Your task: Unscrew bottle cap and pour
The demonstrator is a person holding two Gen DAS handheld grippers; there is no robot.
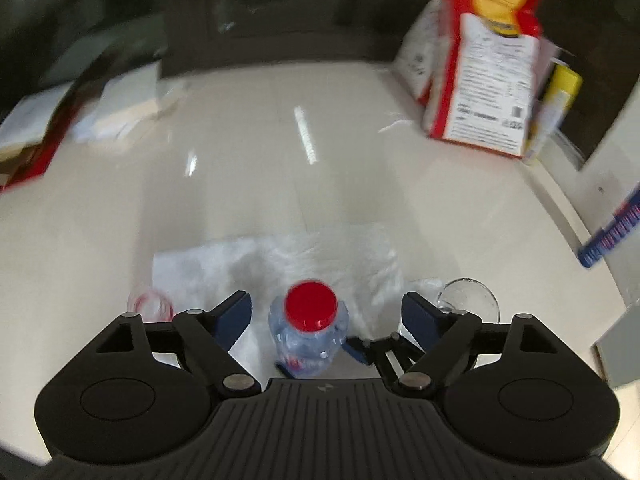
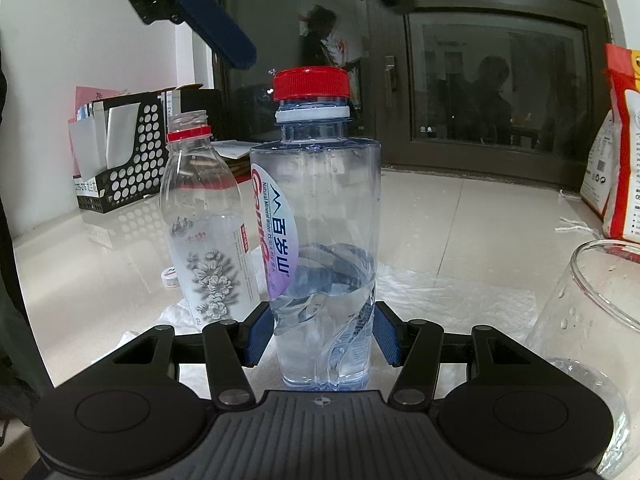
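So from the left wrist camera, the left gripper (image 1: 326, 316) hangs right above the bottle (image 1: 307, 340), jaws spread wide with the red cap (image 1: 311, 305) sitting between them, nothing touching yet. This view is motion-blurred, so finer detail is hard to call. The glass (image 1: 468, 300) sits at about 3 o'clock of the bottle, an uncapped second bottle (image 1: 150, 306) at 9 o'clock, all around a white paper towel (image 1: 224, 268). My take: drop straight down, centre the cap before closing, and bite the ribbed side, not the neck ring. From the right wrist camera, the right gripper (image 2: 322, 338) hugs the bottle's lower body, pads against both sides, so it looks clamped on. The cap is at 12 o'clock, the left gripper's blue pad up at 11 o'clock. I'd hold low and firm so the body doesn't spin while twisting.
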